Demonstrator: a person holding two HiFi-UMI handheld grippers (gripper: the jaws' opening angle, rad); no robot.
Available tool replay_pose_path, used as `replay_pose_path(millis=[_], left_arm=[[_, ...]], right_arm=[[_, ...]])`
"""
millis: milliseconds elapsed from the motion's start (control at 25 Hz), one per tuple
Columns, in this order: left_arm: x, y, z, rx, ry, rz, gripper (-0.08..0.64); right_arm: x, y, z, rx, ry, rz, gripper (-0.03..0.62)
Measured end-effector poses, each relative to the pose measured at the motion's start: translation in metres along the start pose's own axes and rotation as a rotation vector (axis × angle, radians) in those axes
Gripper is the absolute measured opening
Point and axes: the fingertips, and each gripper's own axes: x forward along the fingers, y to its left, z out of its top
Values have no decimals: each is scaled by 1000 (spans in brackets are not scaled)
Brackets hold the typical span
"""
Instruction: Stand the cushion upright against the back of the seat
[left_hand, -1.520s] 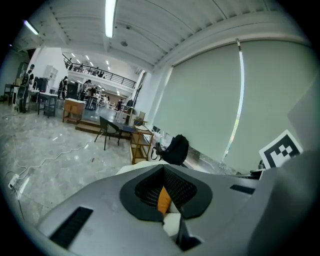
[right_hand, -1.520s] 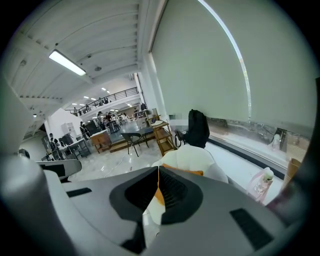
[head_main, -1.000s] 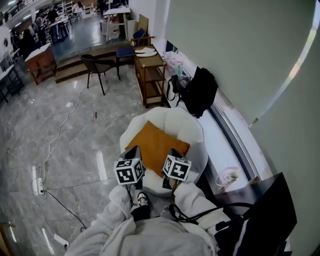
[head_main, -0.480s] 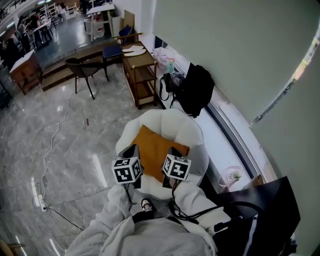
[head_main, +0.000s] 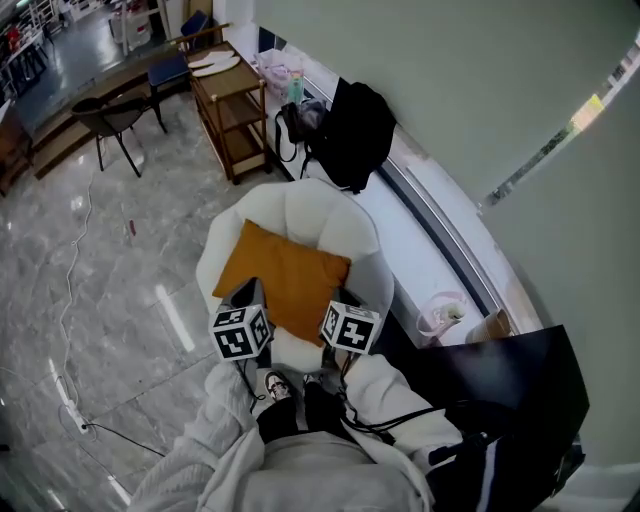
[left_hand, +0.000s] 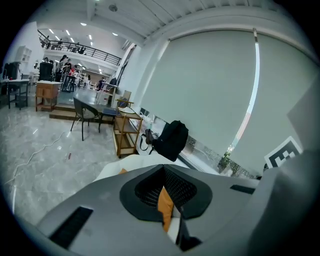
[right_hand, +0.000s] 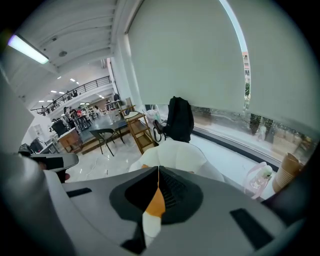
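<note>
Left gripper (left_hand: 163, 172), right gripper (right_hand: 158, 172) nearer cushion (head_main: 285, 275)

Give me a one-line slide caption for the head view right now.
Both shut, the left gripper and right gripper hover by an orange cushion lying on the white armchair.

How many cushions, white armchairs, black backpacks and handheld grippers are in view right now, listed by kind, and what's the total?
Orange cushion: 1
White armchair: 1
Black backpack: 1
Grippers: 2, the left gripper and the right gripper
Total: 5
</note>
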Motion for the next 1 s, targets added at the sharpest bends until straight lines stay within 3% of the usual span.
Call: replay_pose_path(millis=[240, 560, 720, 1000], left_arm=[[16, -11, -5, 39, 34, -28, 6], [54, -26, -33, 69, 108, -64, 6], [79, -25, -59, 93, 159, -90, 6], [130, -14, -137, 108, 264, -117, 6]], right_arm=[[6, -10, 10, 13, -22, -14, 63], [24, -48, -9, 44, 0, -58, 63], [39, -68, -27, 45, 12, -89, 63], [76, -110, -91, 63, 51, -138, 63]])
